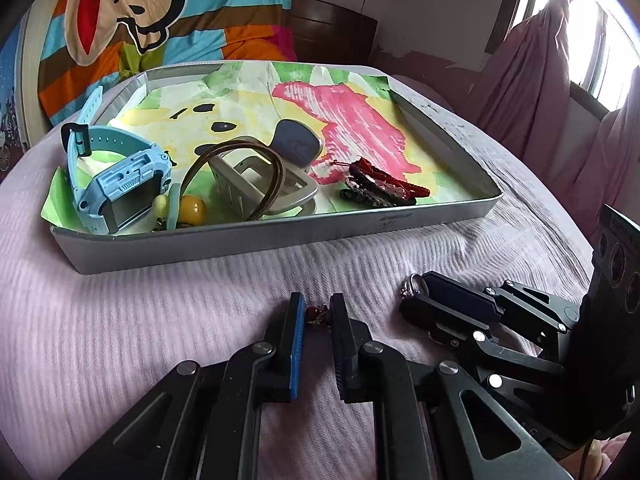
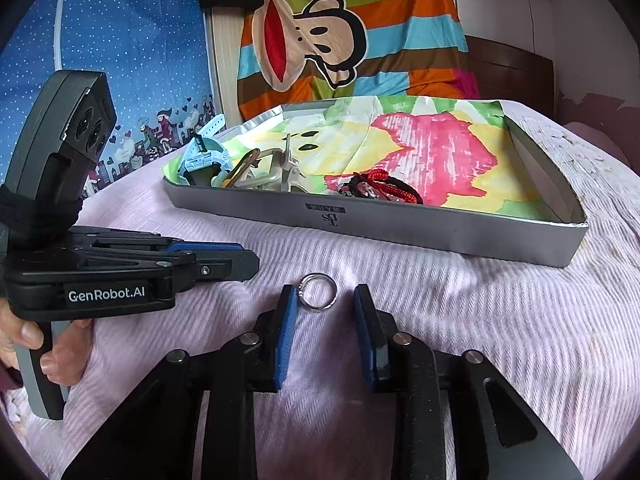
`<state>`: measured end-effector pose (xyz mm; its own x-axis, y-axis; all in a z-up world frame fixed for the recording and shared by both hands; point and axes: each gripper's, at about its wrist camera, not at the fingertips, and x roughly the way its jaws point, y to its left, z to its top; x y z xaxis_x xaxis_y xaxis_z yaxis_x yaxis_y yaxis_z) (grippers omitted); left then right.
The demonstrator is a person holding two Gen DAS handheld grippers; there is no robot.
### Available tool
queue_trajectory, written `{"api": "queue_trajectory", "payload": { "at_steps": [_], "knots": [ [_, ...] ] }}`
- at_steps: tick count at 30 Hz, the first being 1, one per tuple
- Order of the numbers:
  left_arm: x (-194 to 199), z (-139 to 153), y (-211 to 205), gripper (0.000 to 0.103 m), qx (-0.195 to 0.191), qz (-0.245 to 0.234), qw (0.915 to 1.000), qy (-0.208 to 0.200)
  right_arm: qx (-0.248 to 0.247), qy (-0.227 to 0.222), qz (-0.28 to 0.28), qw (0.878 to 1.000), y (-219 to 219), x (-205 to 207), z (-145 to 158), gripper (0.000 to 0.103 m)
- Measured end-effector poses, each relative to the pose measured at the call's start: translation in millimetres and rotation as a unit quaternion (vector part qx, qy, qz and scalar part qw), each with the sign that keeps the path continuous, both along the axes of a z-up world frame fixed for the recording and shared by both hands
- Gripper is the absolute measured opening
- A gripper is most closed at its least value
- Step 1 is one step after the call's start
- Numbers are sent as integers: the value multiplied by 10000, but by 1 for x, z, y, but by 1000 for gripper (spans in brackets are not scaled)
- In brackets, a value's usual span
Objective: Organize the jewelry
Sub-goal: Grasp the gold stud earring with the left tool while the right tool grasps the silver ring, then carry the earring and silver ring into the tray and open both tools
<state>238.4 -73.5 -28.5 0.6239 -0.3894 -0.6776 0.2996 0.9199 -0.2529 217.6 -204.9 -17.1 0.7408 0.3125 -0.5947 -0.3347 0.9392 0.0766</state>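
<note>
Pink ribbed bedspread carries a thin silver metal ring, lying flat just ahead between the wide-apart right gripper fingers; left gripper pinches narrowly a small red bead charm.

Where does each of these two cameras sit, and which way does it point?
Left wrist: on the left gripper, looking along its fingers at a small red piece; the right gripper shows at right.
Right wrist: on the right gripper, facing the ring; the left gripper and hand show at left.
Shared: tray, blue watch, ring.
</note>
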Motion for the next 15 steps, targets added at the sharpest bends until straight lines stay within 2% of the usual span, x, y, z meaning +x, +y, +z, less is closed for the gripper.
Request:
{"api": "queue_trajectory", "payload": {
  "at_steps": [2,15],
  "knots": [
    [-1,0,0,12,21,8,10000,-39,9,5,0,10000,0,1,0,18],
    [-15,4,6,12,-145,68,9992,-373,348,-178,-52,9992,-9,-3,0,18]
  ]
}}
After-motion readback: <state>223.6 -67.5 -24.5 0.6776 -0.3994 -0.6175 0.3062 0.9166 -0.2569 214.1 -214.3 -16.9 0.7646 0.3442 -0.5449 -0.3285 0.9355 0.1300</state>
